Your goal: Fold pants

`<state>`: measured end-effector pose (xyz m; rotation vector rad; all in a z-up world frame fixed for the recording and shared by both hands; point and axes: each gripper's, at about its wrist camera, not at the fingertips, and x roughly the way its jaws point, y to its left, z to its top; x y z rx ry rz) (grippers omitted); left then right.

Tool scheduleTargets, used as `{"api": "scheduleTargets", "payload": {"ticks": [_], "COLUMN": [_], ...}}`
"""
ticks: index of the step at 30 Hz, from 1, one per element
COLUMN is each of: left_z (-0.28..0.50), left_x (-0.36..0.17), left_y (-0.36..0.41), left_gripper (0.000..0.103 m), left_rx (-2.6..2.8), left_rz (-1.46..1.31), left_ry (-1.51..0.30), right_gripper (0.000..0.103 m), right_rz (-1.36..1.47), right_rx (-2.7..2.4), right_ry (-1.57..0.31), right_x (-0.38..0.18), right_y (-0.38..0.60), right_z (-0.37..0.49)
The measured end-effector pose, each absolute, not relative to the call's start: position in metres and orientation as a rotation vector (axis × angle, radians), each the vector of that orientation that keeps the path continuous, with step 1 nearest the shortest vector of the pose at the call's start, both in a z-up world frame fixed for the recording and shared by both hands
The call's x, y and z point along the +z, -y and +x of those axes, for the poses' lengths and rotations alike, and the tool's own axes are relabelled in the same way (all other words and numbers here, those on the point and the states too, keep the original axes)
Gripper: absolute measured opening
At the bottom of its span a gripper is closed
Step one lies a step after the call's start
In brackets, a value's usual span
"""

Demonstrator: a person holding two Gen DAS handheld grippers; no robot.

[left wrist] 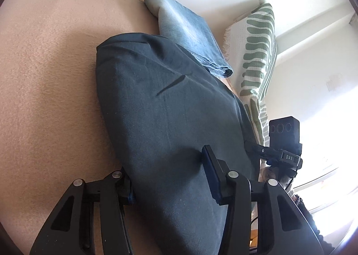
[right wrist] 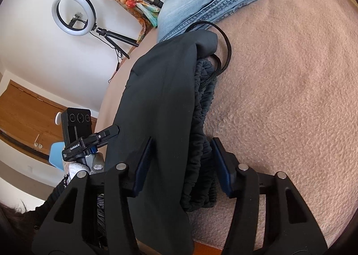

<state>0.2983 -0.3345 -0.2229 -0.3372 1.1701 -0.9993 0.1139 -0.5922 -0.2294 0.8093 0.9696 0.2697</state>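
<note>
Dark grey-black pants (left wrist: pixel 161 98) lie folded into a long thick bundle on a tan blanket (left wrist: pixel 49 76). My left gripper (left wrist: pixel 165 161) grips the near end of the bundle, one pad denting the cloth on each side. In the right wrist view the same pants (right wrist: pixel 161 98) show their gathered elastic waistband (right wrist: pixel 201 120) and a black drawstring (right wrist: pixel 226 49). My right gripper (right wrist: pixel 182 141) is closed across the pants, with the smooth fold against one pad and the waistband against the other. The bundle's far side is hidden.
Folded light blue jeans (left wrist: pixel 190 31) lie just beyond the dark pants, also visible as jeans (right wrist: pixel 212 0). A green-striped white pillow (left wrist: pixel 257 53) stands by the wall. A ring light (right wrist: pixel 73 13) and tripod stand past the blanket's edge, near a wooden door (right wrist: pixel 26 116).
</note>
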Motion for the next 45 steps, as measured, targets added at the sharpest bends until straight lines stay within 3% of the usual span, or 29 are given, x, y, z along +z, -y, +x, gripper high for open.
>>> {"api": "scheduleTargets", "payload": {"ticks": [4,8,10,15,19,23,25,26,30,32,35,36,37,45], "left_z": [0.299,0.301,0.3,0.295,0.291,0.294,0.294,0.294,0.295,0.296,0.296,0.295,0.293,0.278], "left_x": [-0.224,-0.228,-0.227,-0.218,-0.214,-0.217,-0.22,-0.22,-0.224,-0.225,-0.224,-0.222,-0.218,-0.18], "left_y": [0.337,0.338,0.338,0.336,0.336,0.335,0.335,0.337,0.338,0.341,0.341,0.341,0.341,0.338], "left_gripper": [0.04,0.027,0.021,0.01,0.009,0.009,0.009,0.009,0.009,0.009,0.009,0.009,0.008,0.006], "left_rx": [-0.998,-0.984,-0.978,-0.983,-0.986,-0.983,-0.98,-0.98,-0.982,-0.976,-0.972,-0.97,-0.97,-1.008], "left_rz": [-0.337,-0.343,-0.326,-0.289,-0.262,-0.275,-0.272,-0.269,-0.251,-0.245,-0.242,-0.235,-0.227,-0.188], "left_ry": [-1.171,-1.181,-1.171,-1.117,-1.102,-1.115,-1.119,-1.118,-1.118,-1.122,-1.117,-1.106,-1.093,-0.976], "right_gripper": [0.056,0.062,0.042,0.019,0.017,0.032,0.072,0.077,0.079,0.057,0.046,0.032,0.027,0.022], "right_rz": [0.823,0.857,0.812,0.709,0.654,0.688,0.668,0.654,0.709,0.817,0.827,0.822,0.805,0.575], "right_rx": [0.257,0.225,0.199,0.14,0.131,0.076,0.047,0.029,0.095,0.206,0.217,0.211,0.192,0.113], "right_ry": [-0.975,-0.939,-0.955,-0.927,-0.937,-0.967,-1.007,-1.024,-0.983,-0.973,-0.942,-0.93,-0.916,-0.884], "right_x": [-0.23,-0.231,-0.228,-0.205,-0.192,-0.2,-0.207,-0.211,-0.217,-0.228,-0.231,-0.229,-0.224,-0.16], "right_y": [0.596,0.591,0.581,0.568,0.563,0.574,0.576,0.576,0.582,0.581,0.571,0.568,0.566,0.532], "right_z": [0.112,0.118,0.122,0.117,0.117,0.118,0.119,0.12,0.119,0.124,0.127,0.127,0.126,0.12]}}
